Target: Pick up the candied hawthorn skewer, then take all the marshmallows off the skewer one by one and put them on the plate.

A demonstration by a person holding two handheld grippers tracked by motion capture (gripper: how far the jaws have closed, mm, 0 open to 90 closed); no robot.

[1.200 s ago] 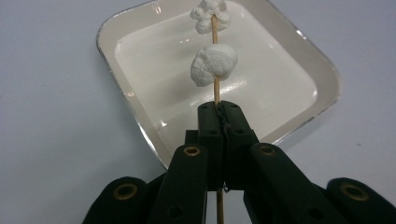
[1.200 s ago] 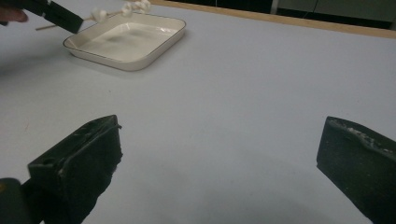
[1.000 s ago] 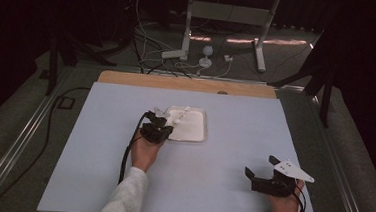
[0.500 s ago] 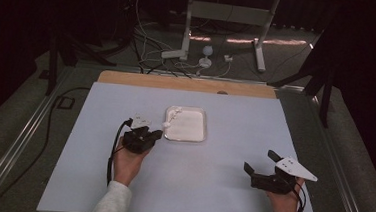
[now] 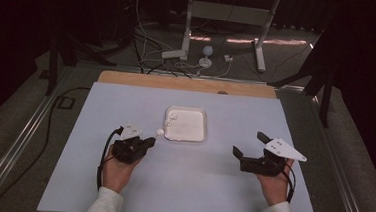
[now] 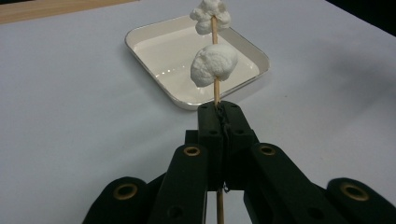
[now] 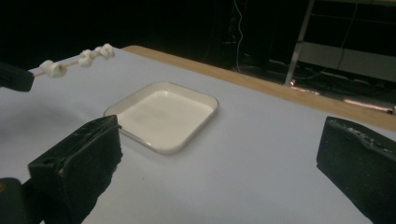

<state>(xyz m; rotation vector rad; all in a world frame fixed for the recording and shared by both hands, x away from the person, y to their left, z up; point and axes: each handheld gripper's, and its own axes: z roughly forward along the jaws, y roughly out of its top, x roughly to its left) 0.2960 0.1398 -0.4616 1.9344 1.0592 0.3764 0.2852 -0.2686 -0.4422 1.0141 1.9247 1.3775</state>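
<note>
Left claw (image 6: 219, 116) clamps skewer (image 6: 215, 88), seemingly marshmallow-loaded, just beyond tips; right claw (image 5: 251, 149) wide, empty.

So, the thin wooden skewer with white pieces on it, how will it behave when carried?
The skewer is thin wood, so probably stiff but easy to snap. The left gripper clamps one end only, so the far tip may wobble. The white pieces look soft and could slide along it.

The left gripper (image 6: 219, 114) clamps a thin wooden skewer (image 6: 215, 91) threaded with white marshmallows (image 6: 213, 64), held upright before a square white tray (image 6: 140, 46) on the pale table (image 6: 60, 121).
</note>
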